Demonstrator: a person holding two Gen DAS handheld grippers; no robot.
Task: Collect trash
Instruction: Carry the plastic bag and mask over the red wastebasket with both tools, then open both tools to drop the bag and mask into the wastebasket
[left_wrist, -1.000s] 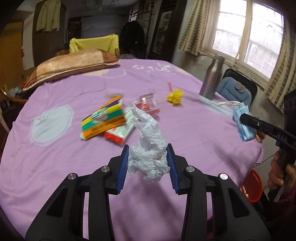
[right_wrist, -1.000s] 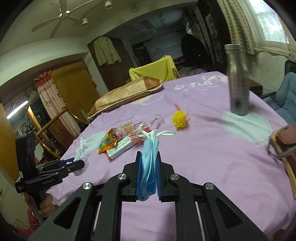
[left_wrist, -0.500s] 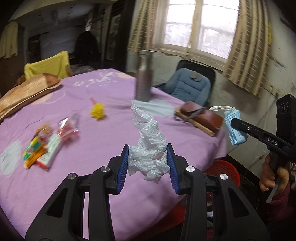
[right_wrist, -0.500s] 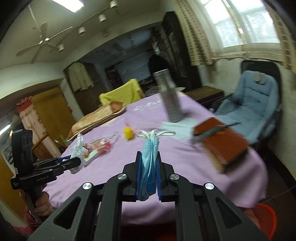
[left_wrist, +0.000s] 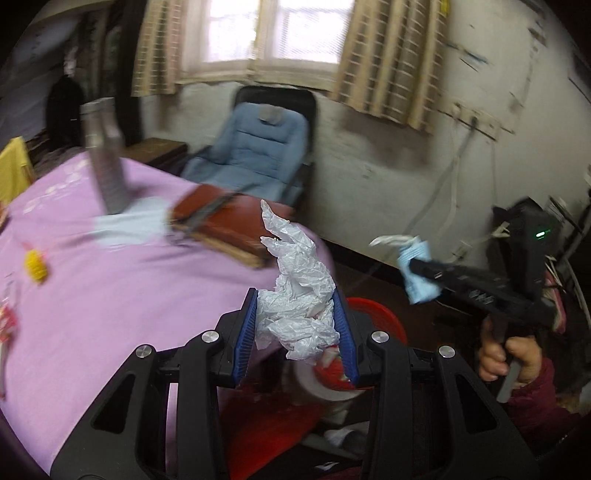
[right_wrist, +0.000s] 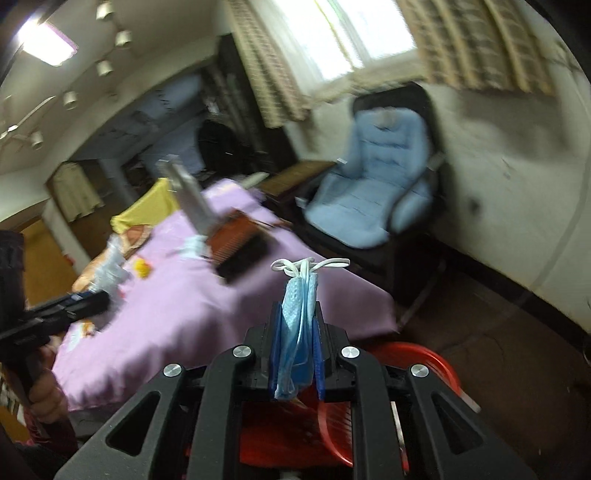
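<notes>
Left wrist view: our left gripper (left_wrist: 297, 332) clamps a crumpled white bag (left_wrist: 295, 295), standing upright between the pads; the red bin (left_wrist: 384, 321) lies just below and beyond the tips.

Right wrist view: our right gripper (right_wrist: 297, 350) pinches a blue face mask (right_wrist: 297, 332), hanging lengthwise; red bin (right_wrist: 436, 365) directly beneath, so we judge this hand nearer.

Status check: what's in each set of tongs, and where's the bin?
Left tongs shut on crumpled white plastic. Right tongs shut on blue face mask. Red bin just below both, off the table edge. Nothing blocking.
</notes>
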